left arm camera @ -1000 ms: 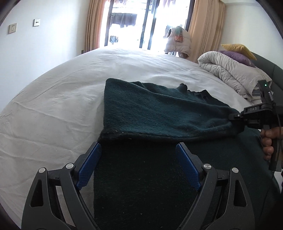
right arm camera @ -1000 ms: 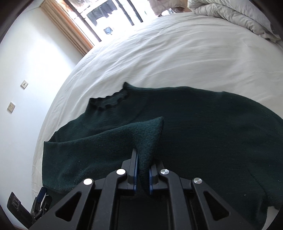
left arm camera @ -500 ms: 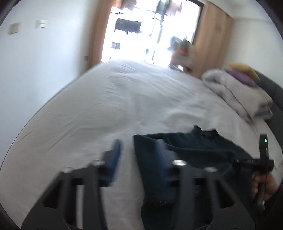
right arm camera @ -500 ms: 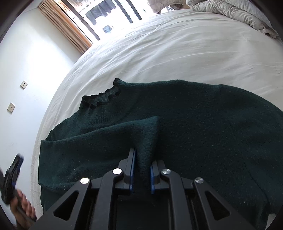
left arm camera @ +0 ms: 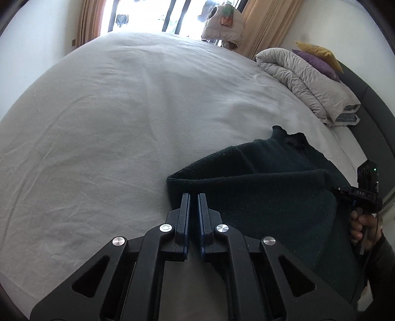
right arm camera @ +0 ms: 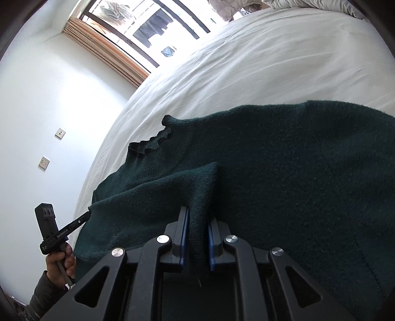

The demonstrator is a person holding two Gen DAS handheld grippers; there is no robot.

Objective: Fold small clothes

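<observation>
A dark green sweater [right arm camera: 284,158] lies on the white bed [left arm camera: 123,111], one sleeve folded across its body. The right gripper [right arm camera: 197,237] pinches that sleeve's cuff; the left gripper [left arm camera: 193,217] has just clamped the fold's near-left edge. First fold underway; other sleeve and body folds seemingly remain.

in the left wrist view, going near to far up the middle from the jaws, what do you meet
left gripper → corner of the dark green sweater → white bedsheet → bright window
</observation>
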